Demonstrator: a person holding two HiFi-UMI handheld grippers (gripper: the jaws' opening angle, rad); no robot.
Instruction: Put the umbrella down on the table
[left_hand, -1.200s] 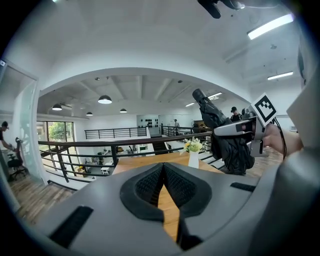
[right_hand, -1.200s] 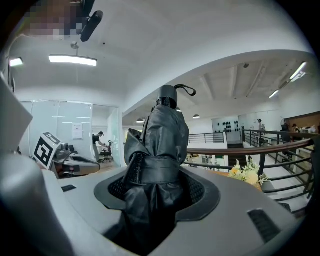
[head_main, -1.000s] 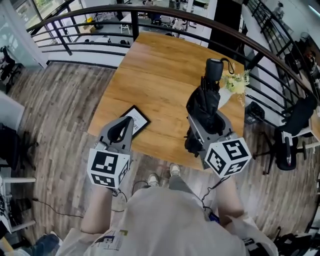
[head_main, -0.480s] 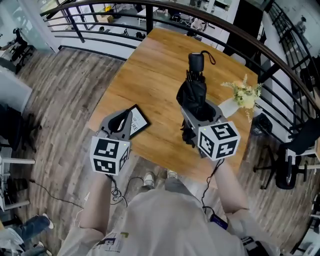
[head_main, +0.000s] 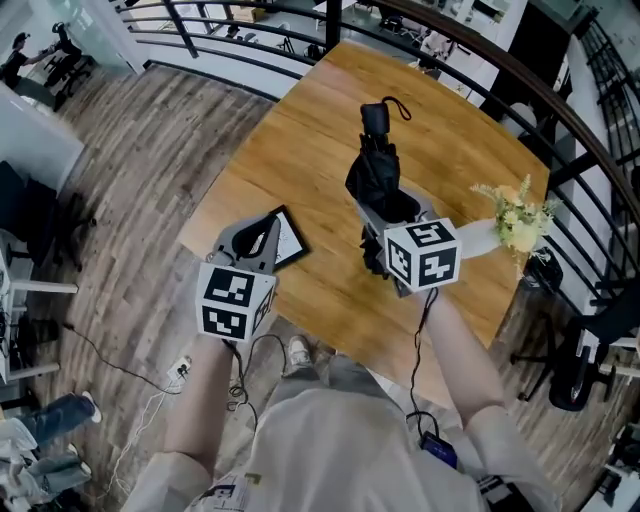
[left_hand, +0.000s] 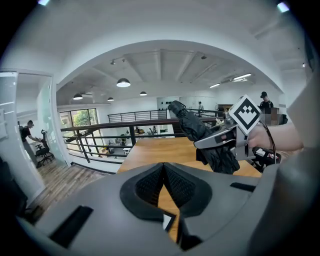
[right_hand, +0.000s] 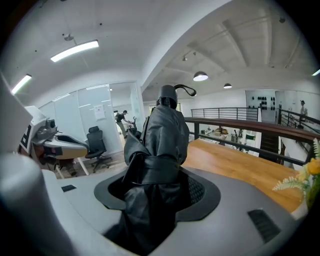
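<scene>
A black folded umbrella (head_main: 376, 178) is clamped in my right gripper (head_main: 386, 212), handle end pointing away and up, over the middle of the wooden table (head_main: 300, 130). In the right gripper view the strapped canopy (right_hand: 159, 142) fills the gap between the jaws of my right gripper (right_hand: 159, 186), which are shut on it. In the left gripper view the umbrella (left_hand: 197, 131) is tilted above the tabletop (left_hand: 155, 149). My left gripper (head_main: 262, 236) hovers at the table's near left edge, and its pads (left_hand: 163, 176) meet with nothing between them.
A black-framed sign (head_main: 288, 238) lies flat on the table's near left part, just beyond my left gripper. A white vase of yellowish flowers (head_main: 516, 218) stands at the table's right edge. A dark railing (head_main: 500, 70) curves behind the table.
Both grippers have moved forward and lower over the table. The umbrella has gone with the right gripper from the near right edge toward the table's middle.
</scene>
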